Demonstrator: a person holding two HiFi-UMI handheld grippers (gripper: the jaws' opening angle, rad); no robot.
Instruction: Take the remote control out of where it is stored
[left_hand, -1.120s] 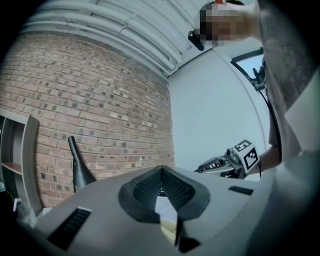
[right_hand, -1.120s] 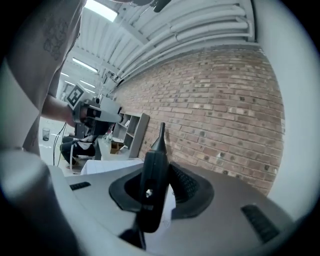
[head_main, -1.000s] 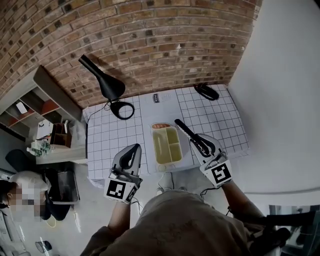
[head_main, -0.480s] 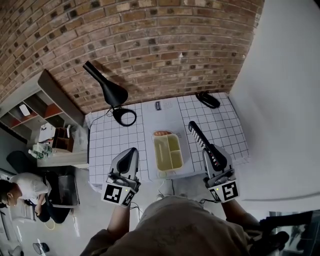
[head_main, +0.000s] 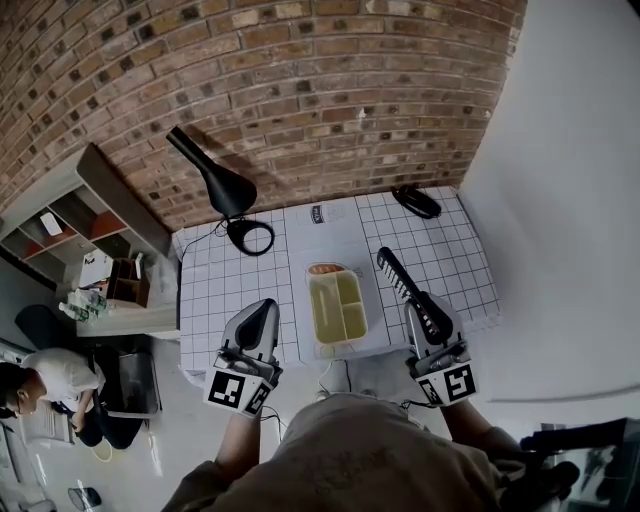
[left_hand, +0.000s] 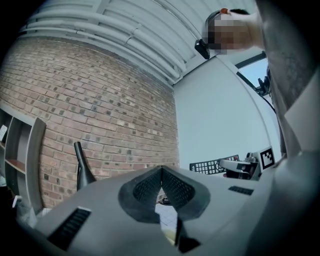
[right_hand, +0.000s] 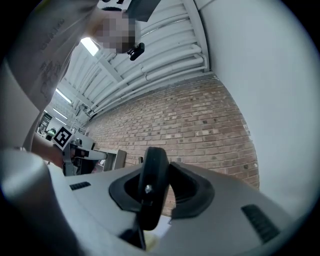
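Right gripper (head_main: 420, 308) jaws clamped on the black remote control (head_main: 394, 270), holding it in the air over the bench (head_main: 225, 285), just right of the yellow divided tray (head_main: 337, 305). Remote's far end points toward the brick wall (head_main: 300, 90). Left gripper (head_main: 264, 308) jaws closed together, empty, at the bench's near edge.

Bright, even light filled every view, a ceiling strip light (right_hand: 91, 46) glared overhead to the left, shadows lay soft, the fisheye bent the brick wall (head_main: 300, 100) (gripper-view corners vignetted black), and the near remote control (right_hand: 151, 187) was blurred.
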